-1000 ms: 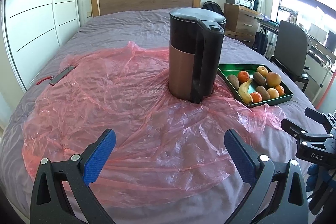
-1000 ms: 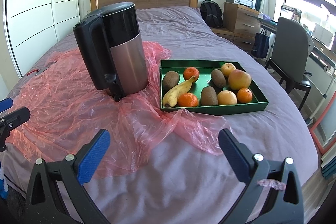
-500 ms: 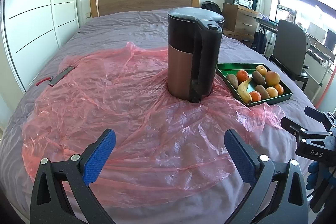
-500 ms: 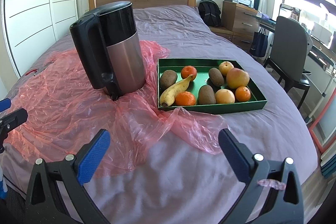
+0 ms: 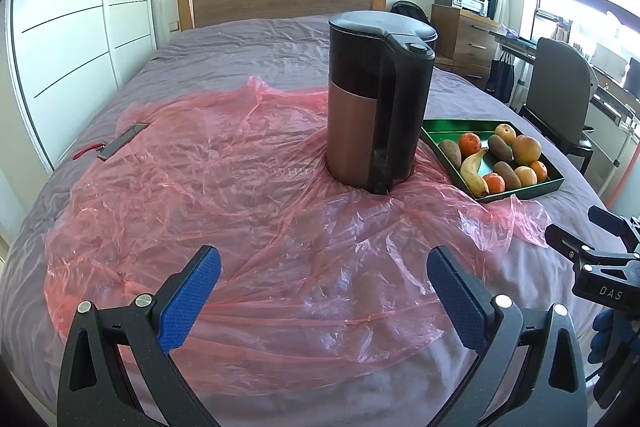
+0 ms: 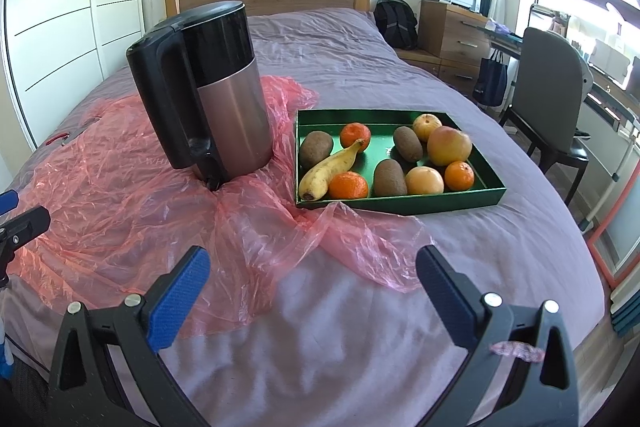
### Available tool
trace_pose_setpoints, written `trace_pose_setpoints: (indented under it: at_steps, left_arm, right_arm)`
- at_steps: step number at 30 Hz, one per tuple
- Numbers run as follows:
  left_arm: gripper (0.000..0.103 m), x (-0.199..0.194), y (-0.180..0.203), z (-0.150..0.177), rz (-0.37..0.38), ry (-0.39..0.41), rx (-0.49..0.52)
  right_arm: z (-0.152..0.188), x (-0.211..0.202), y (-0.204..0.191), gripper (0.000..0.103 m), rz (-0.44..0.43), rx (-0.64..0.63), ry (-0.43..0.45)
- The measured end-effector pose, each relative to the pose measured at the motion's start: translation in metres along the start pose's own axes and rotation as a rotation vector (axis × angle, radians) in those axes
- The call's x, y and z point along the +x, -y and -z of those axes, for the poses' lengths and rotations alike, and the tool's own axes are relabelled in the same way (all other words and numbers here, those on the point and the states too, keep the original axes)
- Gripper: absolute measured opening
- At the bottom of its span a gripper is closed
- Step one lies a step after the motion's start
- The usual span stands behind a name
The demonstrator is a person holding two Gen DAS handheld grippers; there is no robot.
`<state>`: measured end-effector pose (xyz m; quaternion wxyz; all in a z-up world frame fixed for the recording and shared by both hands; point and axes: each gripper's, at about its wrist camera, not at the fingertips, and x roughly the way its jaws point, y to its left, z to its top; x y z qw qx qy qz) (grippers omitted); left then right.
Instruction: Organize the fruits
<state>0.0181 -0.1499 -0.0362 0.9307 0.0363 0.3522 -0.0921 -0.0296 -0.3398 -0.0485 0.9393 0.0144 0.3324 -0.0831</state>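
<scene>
Fruit in a green tray on the bed, beside a kettle standing on pink plastic sheet. Left gripper and right gripper: fingers wide apart, empty. The banana likely bruises easily, so grip mid-length; tangerines look light and round, so grip across the middle.

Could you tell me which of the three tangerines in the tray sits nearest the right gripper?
The tangerine touching the banana's stem end, at the green tray's near wall.
</scene>
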Motion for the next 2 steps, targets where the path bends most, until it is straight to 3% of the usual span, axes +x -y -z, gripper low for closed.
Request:
trace_pose_setpoints:
  at_steps: [2]
  left_arm:
    - [0.102,0.0004,-0.0004,0.0000,-0.001,0.000,0.001]
  right_arm:
    - [0.0008,0.0008,-0.0003,0.103,0.001,0.000,-0.002]
